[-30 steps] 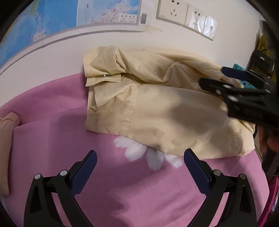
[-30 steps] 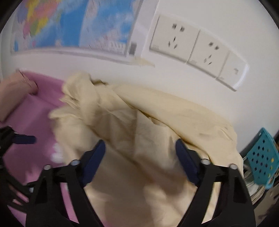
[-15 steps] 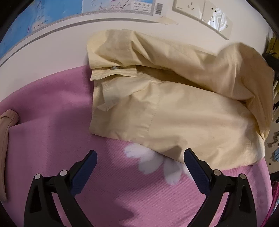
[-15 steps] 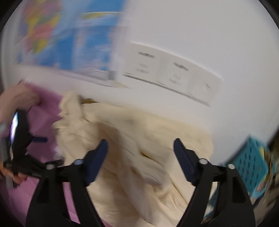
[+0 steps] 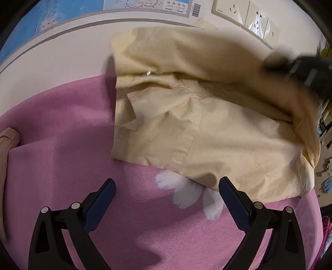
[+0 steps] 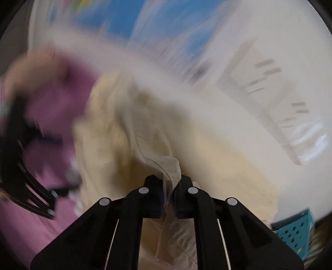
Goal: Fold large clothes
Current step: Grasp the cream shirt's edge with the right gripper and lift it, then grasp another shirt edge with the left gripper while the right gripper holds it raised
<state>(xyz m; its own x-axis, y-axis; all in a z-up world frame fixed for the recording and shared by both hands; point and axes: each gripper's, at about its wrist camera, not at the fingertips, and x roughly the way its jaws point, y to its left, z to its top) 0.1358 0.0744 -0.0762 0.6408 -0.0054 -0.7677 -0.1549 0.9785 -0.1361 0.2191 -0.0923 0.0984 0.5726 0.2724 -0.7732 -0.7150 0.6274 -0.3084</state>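
Pink ribbed bedding [image 5: 68, 166] with a white flower print [image 5: 186, 193] fills the lower part of the left wrist view, backed by a white wall carrying a blue world map [image 5: 41, 18] and a row of white wall sockets [image 5: 244, 14]; at the far left edge a folded peach-coloured cloth [image 5: 6, 153] lies on the bedding; the left gripper [image 5: 166, 199] hovers over bare pink fabric with its blue-padded fingers [image 5: 101, 197] spread wide and nothing between them, just short of the near hem of the garment; further right lies the large pale yellow cotton garment [image 5: 207, 135], spread flat across the bedding up to the wall, a small metal snap [image 5: 148, 72] showing near its upper left fold; its upper right portion is lifted into a raised fold, where the blurred black right gripper [image 5: 298, 70] meets the cloth.

In the heavily blurred right wrist view, the left gripper shows as a dark smear at the left edge; at centre the right gripper [image 6: 167, 195] is pressed together on a pinch of the yellow garment [image 6: 166, 166], the fabric bunched between its pads and trailing away toward the bedding; a teal perforated plastic basket [image 6: 294, 234] sits at the lower right.
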